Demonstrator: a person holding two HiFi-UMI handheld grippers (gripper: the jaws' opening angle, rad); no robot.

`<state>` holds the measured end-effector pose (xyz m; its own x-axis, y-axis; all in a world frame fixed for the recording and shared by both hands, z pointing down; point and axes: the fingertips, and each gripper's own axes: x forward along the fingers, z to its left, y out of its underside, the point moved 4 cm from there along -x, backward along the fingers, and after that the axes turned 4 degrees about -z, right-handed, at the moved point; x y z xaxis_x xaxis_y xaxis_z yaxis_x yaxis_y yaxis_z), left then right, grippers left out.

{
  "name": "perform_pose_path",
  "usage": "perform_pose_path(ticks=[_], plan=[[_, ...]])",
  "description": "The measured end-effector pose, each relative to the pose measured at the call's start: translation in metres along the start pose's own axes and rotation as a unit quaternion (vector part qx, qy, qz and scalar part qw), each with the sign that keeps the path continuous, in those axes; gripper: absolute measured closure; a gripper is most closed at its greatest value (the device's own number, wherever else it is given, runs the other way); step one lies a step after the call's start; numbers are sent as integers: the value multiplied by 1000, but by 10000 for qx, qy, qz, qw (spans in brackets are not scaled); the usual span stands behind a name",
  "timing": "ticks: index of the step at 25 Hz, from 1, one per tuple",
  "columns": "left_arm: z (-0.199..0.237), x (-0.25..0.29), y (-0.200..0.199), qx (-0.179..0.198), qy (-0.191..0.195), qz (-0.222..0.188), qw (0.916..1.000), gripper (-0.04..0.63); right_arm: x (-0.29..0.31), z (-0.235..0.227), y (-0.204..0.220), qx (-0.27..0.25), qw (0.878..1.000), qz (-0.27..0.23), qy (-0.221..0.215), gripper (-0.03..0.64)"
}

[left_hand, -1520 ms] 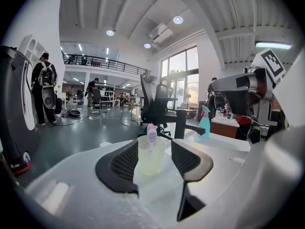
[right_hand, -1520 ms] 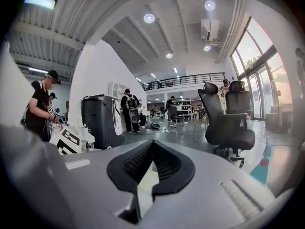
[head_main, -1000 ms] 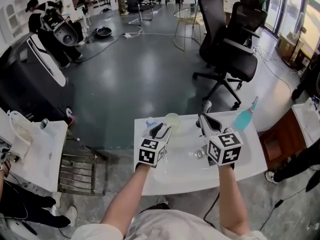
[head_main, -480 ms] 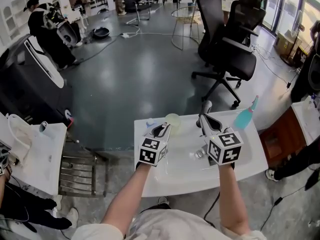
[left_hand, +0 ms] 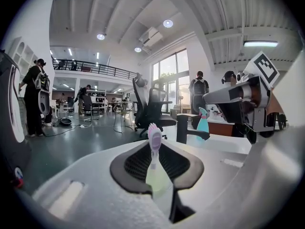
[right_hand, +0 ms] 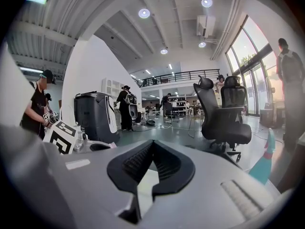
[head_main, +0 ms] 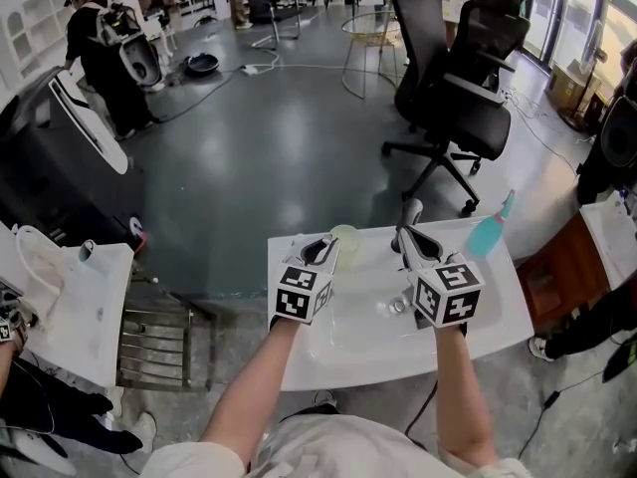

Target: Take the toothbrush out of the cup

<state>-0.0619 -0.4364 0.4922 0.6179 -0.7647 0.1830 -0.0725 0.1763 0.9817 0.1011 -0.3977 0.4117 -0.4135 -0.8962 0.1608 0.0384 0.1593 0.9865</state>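
left gripper [head_main: 324, 251] jaws just closed on the toothbrush [left_hand: 154, 136].

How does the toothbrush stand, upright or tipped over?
Upright. In the left gripper view the toothbrush has its pink bristle head on top and its white neck runs straight down.

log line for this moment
left gripper: just closed onto toothbrush | toothbrush: upright in cup | right gripper: shut, empty

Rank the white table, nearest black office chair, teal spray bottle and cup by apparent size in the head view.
white table
black office chair, close second, though farther away
teal spray bottle
cup
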Motion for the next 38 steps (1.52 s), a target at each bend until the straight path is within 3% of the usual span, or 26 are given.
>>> perform_pose_path(ticks=[38], plan=[[-24, -36, -104, 621, -416, -844, 9936, 548, -30, 4, -17, 11, 9989, -249, -388, 614]])
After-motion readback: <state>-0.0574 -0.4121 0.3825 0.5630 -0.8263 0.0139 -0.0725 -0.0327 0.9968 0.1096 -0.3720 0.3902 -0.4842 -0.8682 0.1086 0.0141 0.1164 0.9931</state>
